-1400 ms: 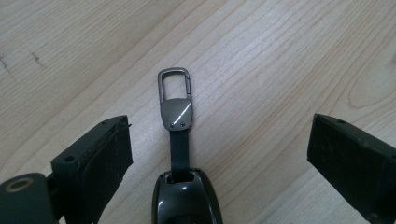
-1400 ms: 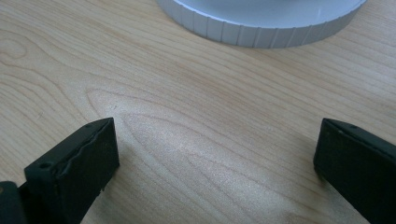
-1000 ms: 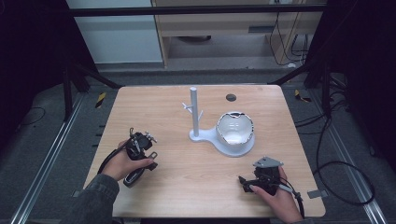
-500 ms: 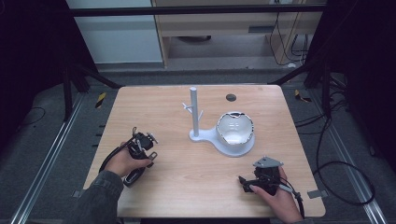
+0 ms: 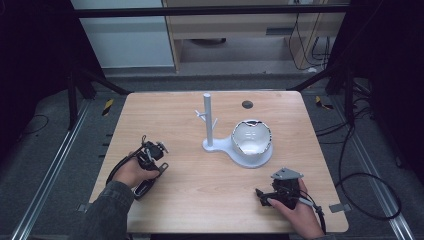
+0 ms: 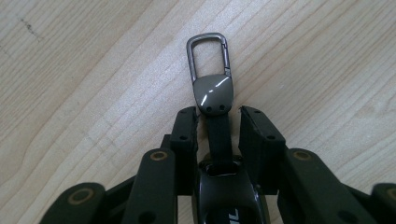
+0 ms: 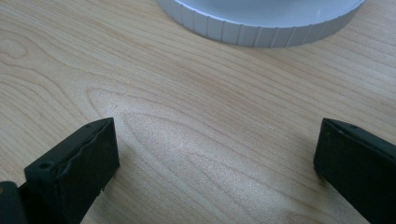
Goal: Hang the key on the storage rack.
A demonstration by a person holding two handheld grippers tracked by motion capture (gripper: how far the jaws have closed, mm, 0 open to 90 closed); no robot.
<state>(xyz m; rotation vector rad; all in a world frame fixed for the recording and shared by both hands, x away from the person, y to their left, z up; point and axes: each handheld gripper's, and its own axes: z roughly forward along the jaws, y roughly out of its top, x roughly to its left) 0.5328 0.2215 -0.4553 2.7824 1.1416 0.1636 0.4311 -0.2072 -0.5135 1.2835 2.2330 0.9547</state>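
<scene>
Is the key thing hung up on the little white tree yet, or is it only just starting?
Only starting. Nothing hangs on the white peg stand with its round dish yet. In hand: the left gripper has just been closing its jaws around the black strap of the key fob with the grey metal clip, which lies on the wooden table; a small gap shows. The right gripper rests open. Lifting and hanging probably remain.

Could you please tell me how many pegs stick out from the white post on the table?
2 that I can make out on the white post: one on its left side, one on its right, both about halfway up. Another may be hidden behind the post.
</scene>
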